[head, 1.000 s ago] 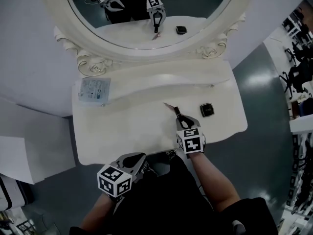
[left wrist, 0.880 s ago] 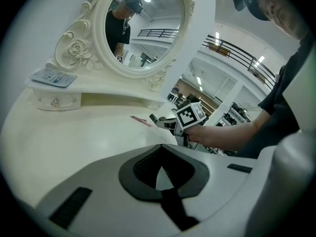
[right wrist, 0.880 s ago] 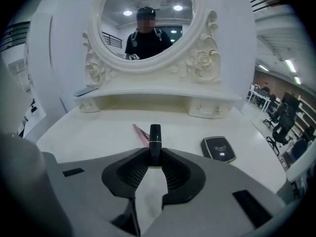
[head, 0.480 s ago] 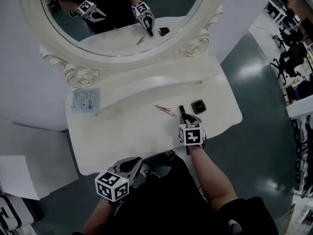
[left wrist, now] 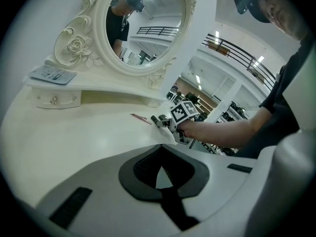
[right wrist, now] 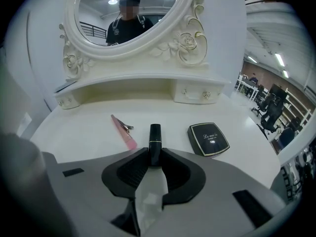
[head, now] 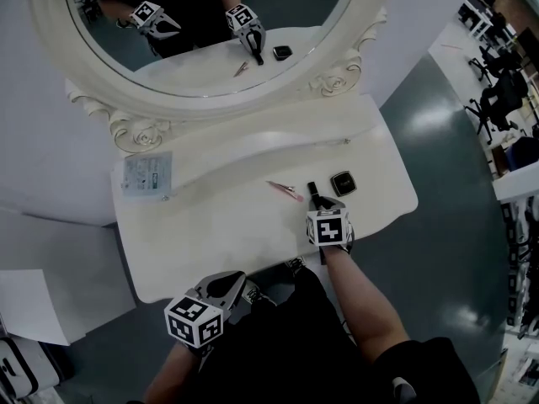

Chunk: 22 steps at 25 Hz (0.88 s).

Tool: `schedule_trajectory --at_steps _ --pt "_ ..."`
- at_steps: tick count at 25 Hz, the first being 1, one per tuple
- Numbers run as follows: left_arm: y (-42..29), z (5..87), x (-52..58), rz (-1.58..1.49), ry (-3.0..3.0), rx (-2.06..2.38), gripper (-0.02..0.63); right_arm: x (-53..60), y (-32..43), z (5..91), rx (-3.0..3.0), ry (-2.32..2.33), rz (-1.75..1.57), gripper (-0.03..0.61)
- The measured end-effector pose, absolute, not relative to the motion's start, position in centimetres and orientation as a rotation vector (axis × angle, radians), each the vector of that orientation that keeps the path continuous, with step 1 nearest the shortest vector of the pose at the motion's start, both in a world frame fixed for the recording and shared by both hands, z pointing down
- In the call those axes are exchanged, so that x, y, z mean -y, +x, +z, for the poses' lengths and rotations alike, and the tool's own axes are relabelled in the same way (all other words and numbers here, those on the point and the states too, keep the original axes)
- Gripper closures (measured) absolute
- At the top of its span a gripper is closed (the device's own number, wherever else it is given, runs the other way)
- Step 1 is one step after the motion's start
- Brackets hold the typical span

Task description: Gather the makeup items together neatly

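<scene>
Open-plan office: desk chairs (right wrist: 269, 110), mezzanine railing (left wrist: 232, 52)

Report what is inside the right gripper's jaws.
A black lipstick tube stands between the jaws of the right gripper, which are closed on it, with its upper end sticking out toward the mirror. The jaws cover its lower end, so how far in it reaches cannot be seen.

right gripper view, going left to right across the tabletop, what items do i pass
pink hair clip -> black lipstick -> black compact
</scene>
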State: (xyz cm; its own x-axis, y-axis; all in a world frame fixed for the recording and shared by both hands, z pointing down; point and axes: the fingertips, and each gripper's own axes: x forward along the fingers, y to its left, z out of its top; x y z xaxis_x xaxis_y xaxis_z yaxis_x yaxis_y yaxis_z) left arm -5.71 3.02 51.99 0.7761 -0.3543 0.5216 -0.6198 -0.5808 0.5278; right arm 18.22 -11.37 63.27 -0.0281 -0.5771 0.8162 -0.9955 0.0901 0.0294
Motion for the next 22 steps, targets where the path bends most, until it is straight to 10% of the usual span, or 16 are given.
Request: schedule_trajectory --at_steps 22 --pt "-6.4 51.7 -3.3 0.433 2.237 0.739 0.604 11.9 11.1 60.7 1.873 1.046 0.504 0.417"
